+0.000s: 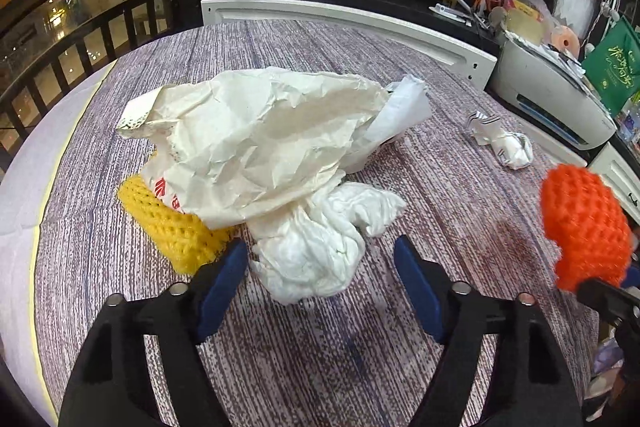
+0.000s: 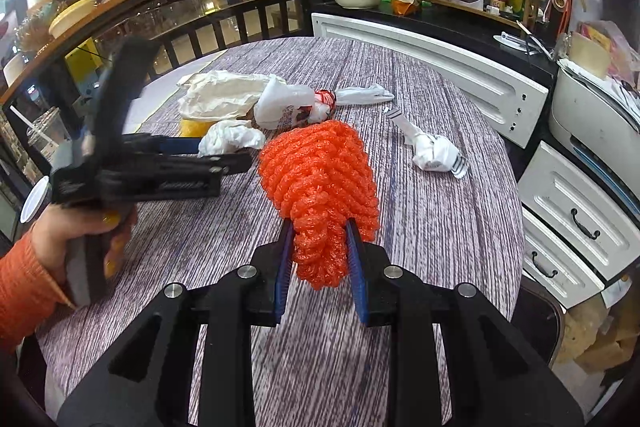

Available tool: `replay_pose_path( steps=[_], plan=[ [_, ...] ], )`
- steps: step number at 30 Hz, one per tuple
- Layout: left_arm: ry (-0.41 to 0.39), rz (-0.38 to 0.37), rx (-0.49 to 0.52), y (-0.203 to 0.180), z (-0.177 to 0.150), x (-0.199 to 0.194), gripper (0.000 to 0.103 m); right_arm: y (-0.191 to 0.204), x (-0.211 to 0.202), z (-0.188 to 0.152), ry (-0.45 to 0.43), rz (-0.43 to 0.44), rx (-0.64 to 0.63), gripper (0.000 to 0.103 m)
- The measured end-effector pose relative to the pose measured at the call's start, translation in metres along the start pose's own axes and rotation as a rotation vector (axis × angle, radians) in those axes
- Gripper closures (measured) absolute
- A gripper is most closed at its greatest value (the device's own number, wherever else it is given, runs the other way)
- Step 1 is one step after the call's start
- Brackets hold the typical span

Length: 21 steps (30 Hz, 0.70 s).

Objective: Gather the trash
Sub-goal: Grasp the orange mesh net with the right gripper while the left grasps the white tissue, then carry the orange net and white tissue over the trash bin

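A crumpled white tissue [image 1: 320, 247] lies on the striped table [image 1: 320, 347] between the blue pads of my left gripper [image 1: 320, 255], which stands open around it without pressing. Behind the tissue lie a cream paper bag [image 1: 256, 139], a yellow foam net [image 1: 172, 227] partly under the bag, and a white plastic bag [image 1: 400, 111]. My right gripper [image 2: 318, 239] is shut on an orange foam net [image 2: 320, 179], held above the table. A small crumpled wrapper [image 2: 432, 147] rests at the far right. The right wrist view also shows the left gripper [image 2: 224, 153] beside the tissue [image 2: 228, 139].
A white panel [image 2: 440, 67] stands along the table's far edge. White drawers [image 2: 572, 215] and a printer [image 1: 552, 95] are on the right. A dark railing [image 1: 80, 39] runs on the left. A hand with an orange sleeve [image 2: 24, 275] holds the left gripper.
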<state>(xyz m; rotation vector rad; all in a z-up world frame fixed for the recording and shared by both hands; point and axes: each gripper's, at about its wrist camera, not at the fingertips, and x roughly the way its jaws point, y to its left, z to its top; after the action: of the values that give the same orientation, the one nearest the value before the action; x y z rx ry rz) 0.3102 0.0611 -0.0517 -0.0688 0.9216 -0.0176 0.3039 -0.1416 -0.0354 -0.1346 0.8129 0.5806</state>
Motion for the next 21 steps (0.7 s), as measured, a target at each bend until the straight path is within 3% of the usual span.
replay_pose_path(
  steps=[7,21],
  plan=[
    [-0.011,0.017,-0.013,0.002,-0.002,-0.003,0.071,-0.003,-0.016,-0.011,-0.041,0.006,0.026,0.077],
    [-0.110,-0.104,-0.050,-0.005,-0.039,-0.055,0.074,-0.030,-0.039,-0.049,-0.097,0.013,0.168,0.077]
  ],
)
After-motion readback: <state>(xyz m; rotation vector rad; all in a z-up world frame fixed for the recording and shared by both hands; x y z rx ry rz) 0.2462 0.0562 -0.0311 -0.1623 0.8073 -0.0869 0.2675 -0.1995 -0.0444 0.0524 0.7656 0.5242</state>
